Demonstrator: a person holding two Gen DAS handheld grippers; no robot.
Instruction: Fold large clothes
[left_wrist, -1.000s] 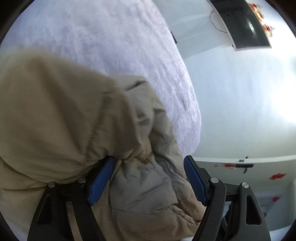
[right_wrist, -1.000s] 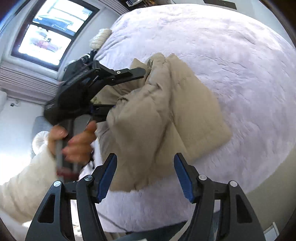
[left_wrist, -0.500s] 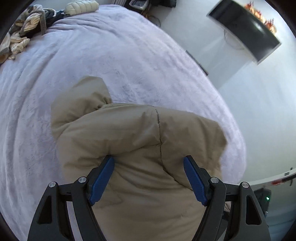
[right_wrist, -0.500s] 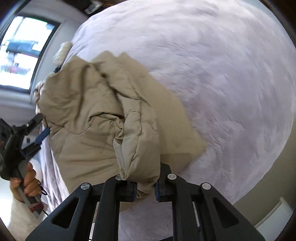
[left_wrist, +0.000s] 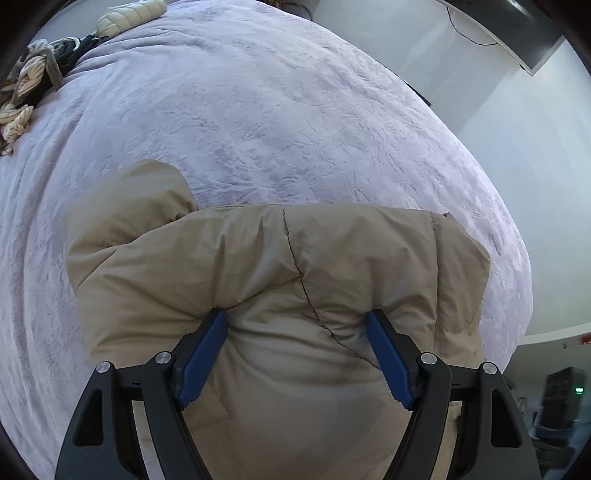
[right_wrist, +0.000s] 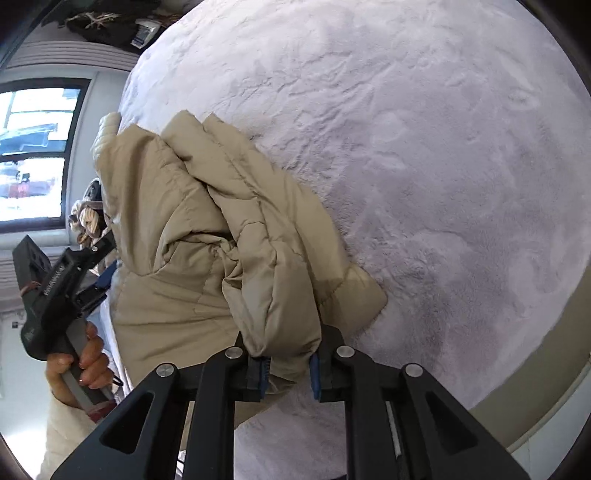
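A beige puffer jacket (left_wrist: 258, 266) lies bunched on the lilac fleece bed cover (left_wrist: 295, 110). My left gripper (left_wrist: 295, 350) is open, its blue pads pressed down into the jacket with padding bulging between them. In the right wrist view the jacket (right_wrist: 184, 221) is partly folded over itself. My right gripper (right_wrist: 288, 373) is shut on a thick bunched fold of the jacket and holds it up near the bed's front edge. The left gripper (right_wrist: 99, 273) shows at the jacket's left side, held by a hand.
A heap of other clothes and a knitted cream item (left_wrist: 22, 92) lies at the bed's far left corner. A wall-mounted screen (left_wrist: 517, 33) hangs beyond the bed. A window (right_wrist: 33, 155) is at the left. The bed's edge (right_wrist: 535, 369) runs at the right.
My right gripper has closed on a fold of the jacket and lifted it. My left gripper has let go, swung round and now presses open onto the jacket's top.
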